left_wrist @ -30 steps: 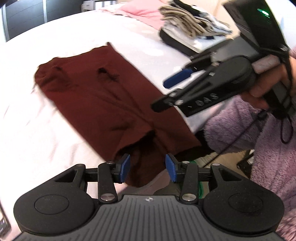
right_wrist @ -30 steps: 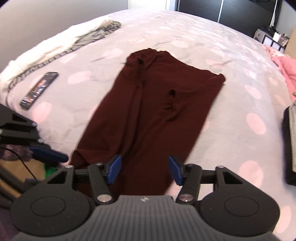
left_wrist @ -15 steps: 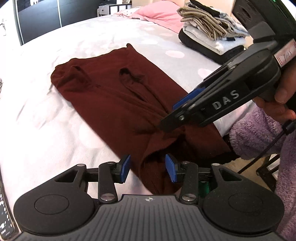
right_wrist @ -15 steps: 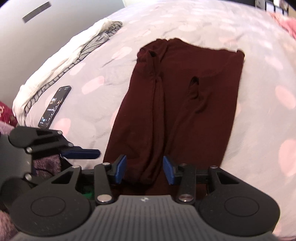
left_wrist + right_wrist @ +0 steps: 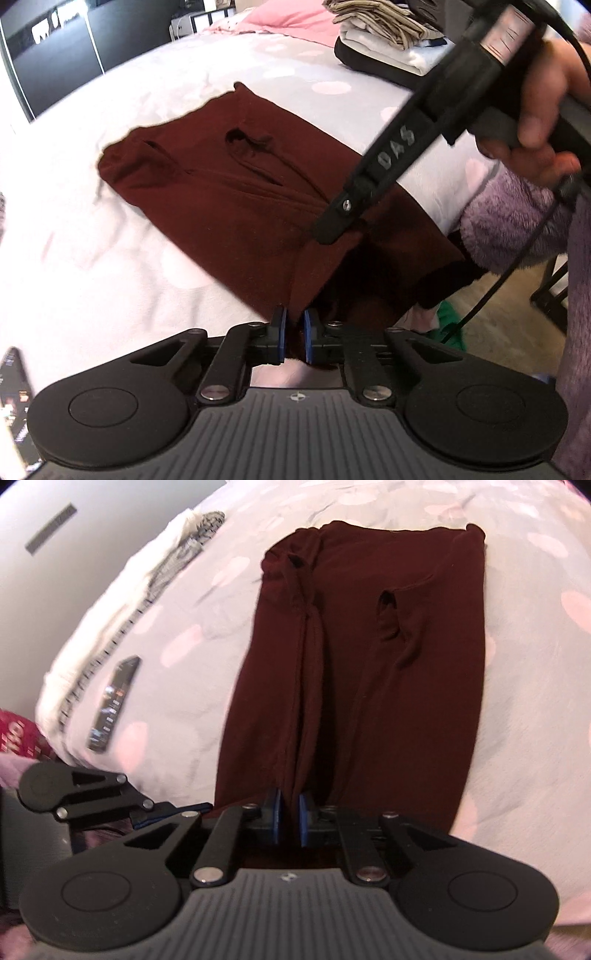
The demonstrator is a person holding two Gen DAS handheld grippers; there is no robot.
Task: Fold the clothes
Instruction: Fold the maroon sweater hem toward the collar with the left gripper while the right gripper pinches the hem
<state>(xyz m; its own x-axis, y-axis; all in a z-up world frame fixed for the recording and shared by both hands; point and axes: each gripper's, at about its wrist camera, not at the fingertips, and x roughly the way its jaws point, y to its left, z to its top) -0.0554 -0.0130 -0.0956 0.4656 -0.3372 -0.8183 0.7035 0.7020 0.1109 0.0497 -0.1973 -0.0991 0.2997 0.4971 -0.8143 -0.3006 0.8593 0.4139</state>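
Both the left gripper [image 5: 294,339] and right gripper [image 5: 289,821] clamp the maroon garment's [image 5: 369,672] near hem.

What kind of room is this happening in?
Most likely a bedroom: a maroon garment lies spread on a bed with a spotted duvet, beside a stack of folded clothes.

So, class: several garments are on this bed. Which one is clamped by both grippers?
The maroon garment spread flat: left gripper and right gripper pinch its near hem. The folded clothes stack lies untouched.
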